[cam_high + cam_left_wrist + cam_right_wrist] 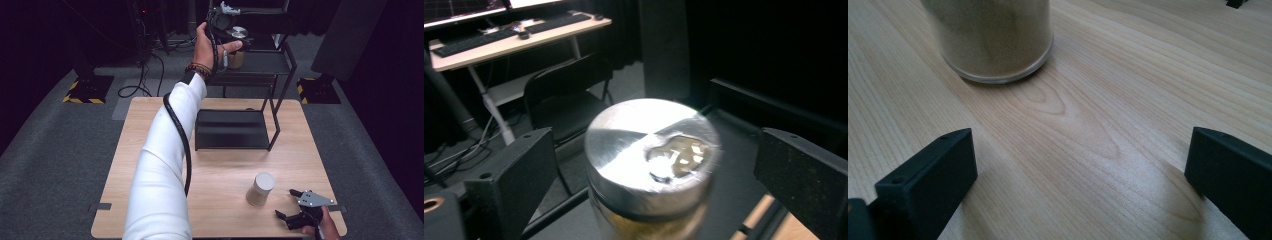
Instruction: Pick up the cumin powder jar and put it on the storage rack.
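Observation:
A glass jar with a silver lid and tan contents stands between the jaws of my left gripper, which is open with a gap on each side. In the high view this gripper is raised at the upper level of the black shelf rack, at that jar's lid. A second jar with a pale lid stands on the wooden table at the front right. My right gripper is open just right of it, low over the table. Its own view shows the jar's base ahead of the gripper.
The rack's bottom tray rests on the table's far middle. Cables lie on the grey floor behind the table. Beyond the rack stand a black chair and a desk with keyboards.

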The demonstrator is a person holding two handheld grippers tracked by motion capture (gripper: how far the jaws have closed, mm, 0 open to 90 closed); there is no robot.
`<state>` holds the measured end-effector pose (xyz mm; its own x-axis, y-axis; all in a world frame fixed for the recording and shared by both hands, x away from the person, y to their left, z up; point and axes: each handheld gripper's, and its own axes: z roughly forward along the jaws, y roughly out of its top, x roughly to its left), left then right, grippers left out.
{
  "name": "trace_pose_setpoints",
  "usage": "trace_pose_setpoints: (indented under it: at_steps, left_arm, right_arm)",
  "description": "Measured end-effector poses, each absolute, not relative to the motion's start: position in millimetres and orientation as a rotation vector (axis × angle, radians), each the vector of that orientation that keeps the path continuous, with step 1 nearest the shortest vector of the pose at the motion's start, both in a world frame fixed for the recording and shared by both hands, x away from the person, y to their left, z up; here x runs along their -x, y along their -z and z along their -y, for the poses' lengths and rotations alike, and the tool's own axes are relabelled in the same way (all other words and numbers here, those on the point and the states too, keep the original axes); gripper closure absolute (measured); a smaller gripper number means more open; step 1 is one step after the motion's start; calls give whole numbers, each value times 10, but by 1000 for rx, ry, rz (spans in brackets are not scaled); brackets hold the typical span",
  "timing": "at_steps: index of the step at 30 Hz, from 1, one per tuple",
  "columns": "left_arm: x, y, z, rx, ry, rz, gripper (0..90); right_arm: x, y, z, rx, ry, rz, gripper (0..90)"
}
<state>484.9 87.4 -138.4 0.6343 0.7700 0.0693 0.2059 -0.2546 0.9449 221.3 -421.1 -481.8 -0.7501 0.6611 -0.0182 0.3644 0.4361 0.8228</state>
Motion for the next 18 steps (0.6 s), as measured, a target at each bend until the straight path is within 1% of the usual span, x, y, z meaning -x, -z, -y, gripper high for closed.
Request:
trace_pose_setpoints:
  at_steps: [5,18]
  left_arm:
    - [-4689,1374,-931,-1765,-652,-781,8]
    - [-4336,1462,-980,-1765,-635,-762,10]
  right_arm:
    - [-2212,4819,4210,-877,-1226,-2355,0]
    - [-2205,4819,4208,-879,-1223,-2352,0]
